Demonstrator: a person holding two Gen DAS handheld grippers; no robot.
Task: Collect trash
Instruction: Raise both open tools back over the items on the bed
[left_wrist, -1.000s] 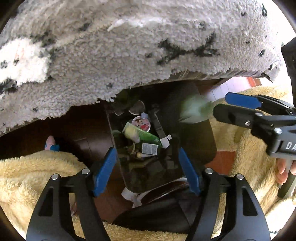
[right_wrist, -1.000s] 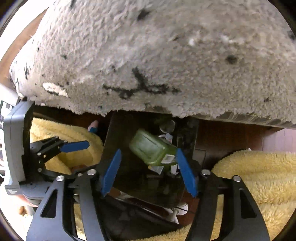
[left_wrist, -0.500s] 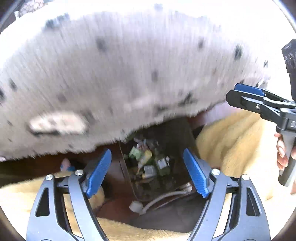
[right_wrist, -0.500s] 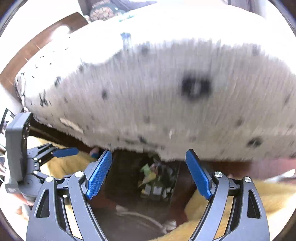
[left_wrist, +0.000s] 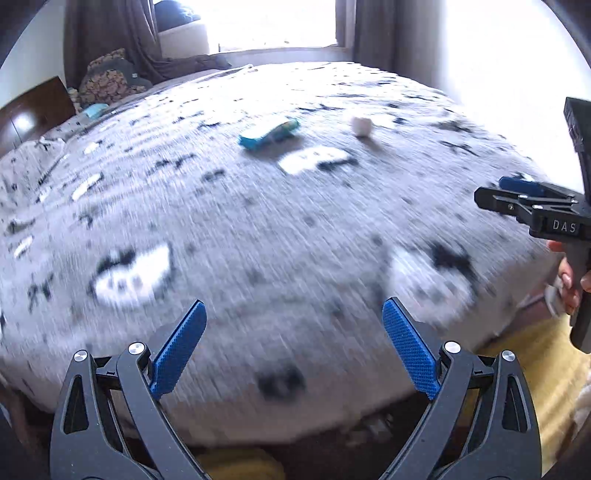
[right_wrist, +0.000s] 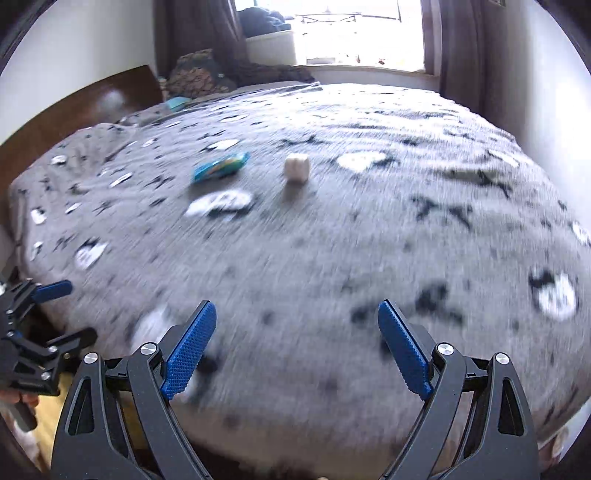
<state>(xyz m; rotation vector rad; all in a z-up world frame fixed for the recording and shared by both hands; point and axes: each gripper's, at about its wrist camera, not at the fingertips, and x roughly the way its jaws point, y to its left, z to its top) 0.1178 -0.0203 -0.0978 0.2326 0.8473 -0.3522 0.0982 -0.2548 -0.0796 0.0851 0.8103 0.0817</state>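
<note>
A blue snack wrapper (left_wrist: 268, 133) and a small white crumpled wad (left_wrist: 361, 126) lie far out on the grey patterned bed cover (left_wrist: 258, 229). Both show in the right wrist view too, the wrapper (right_wrist: 221, 167) left of the wad (right_wrist: 296, 167). My left gripper (left_wrist: 293, 347) is open and empty, above the bed's near edge. My right gripper (right_wrist: 297, 347) is open and empty, also at the near edge; it shows at the right of the left wrist view (left_wrist: 524, 192). The trash bin is out of view. Both views are motion-blurred.
A dark wooden headboard (right_wrist: 92, 107) and pillows (right_wrist: 199, 74) stand at the far left of the bed. A bright window (right_wrist: 354, 29) with curtains is behind. A yellow fluffy rug (left_wrist: 532, 354) lies on the floor below the bed's edge.
Both grippers have swung up from the trash bin on the floor to face across the bed top. The green item once between the right jaws dropped into the bin.
</note>
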